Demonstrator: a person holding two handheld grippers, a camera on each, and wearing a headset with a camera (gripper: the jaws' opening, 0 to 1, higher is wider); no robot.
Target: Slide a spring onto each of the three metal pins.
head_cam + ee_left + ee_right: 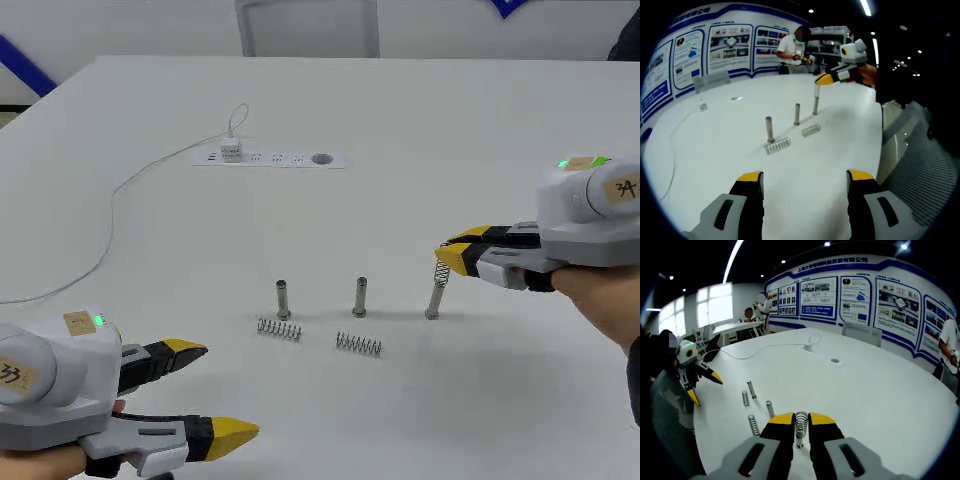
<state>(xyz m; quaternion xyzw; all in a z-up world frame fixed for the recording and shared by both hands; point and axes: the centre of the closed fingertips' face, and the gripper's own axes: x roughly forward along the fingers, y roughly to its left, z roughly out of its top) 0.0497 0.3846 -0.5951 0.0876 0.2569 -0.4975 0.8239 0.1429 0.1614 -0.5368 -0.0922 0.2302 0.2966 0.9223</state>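
First of three springs going on right now. The fingers (781, 424) of my right gripper (452, 256) are clamped on a spring (800, 424), holding it more or less upright on top of the end pin (434, 300), the one standing to the right of the middle pin (360, 297). The bottom coils look like they've caught the tip of that pin, but I can't tell for sure how far down they've gone.

I reckon the next move is to push straight down along the pin, keeping the spring lined up so the coils don't snag, then let go so it drops to the base.

My left gripper (220, 390) is idle. Its fingers are wide apart with nothing between them, hovering over the desk (480, 130) well to the near-left of the middle pin.

A second spring (359, 345) lies flat just in front of the middle pin. A third spring (279, 329) lies to the left of it, at the foot of the left pin (283, 299). Both of those pins are bare, so there are two more rounds after this one.
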